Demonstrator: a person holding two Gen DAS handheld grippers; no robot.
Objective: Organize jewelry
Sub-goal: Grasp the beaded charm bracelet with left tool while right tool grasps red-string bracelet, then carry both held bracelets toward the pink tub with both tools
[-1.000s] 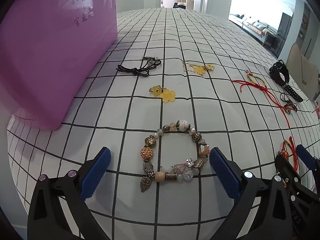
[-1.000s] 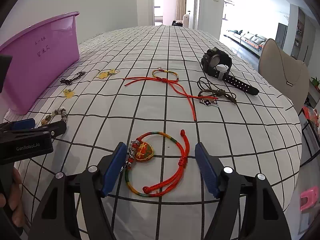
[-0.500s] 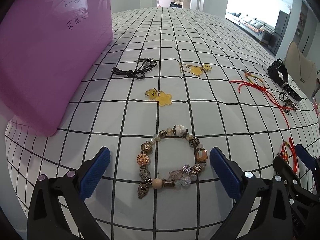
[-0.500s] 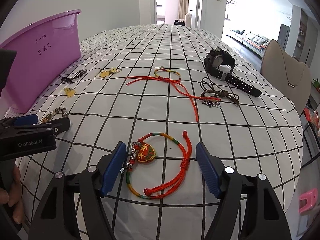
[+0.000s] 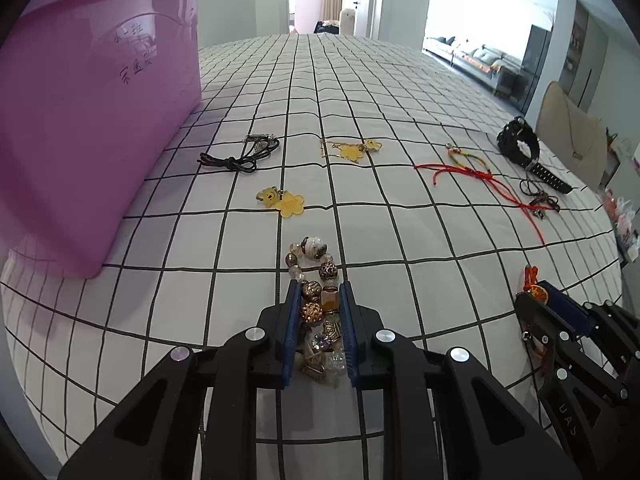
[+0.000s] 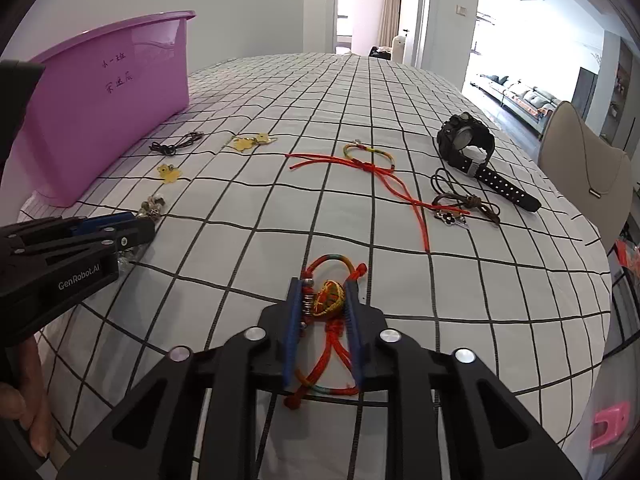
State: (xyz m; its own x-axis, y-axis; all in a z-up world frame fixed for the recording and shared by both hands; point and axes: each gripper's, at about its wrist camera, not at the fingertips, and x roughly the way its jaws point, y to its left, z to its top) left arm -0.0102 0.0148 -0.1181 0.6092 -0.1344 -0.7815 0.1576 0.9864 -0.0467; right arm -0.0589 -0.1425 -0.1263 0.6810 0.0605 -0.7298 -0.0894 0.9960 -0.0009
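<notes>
Beaded bracelet (image 5: 318, 308) is clamped between left gripper (image 5: 319, 296) jaws; red cord bracelet (image 6: 328, 320) is pinched by right gripper (image 6: 322, 296). Both are held near the table's (image 6: 500, 300) near edge.

Beige chair (image 6: 588, 176) beside table's right edge. Grid-pattern cloth (image 5: 360, 80) covers table. Grey sofa (image 5: 476, 60) in bright room beyond far right corner. Small pink object (image 6: 610, 430) low, off near right corner.

Bin (image 5: 92, 128) left of watch (image 5: 524, 148) (well apart)

Black gripper frames, blue-padded fingers (image 5: 294, 320), silver screws.
</notes>
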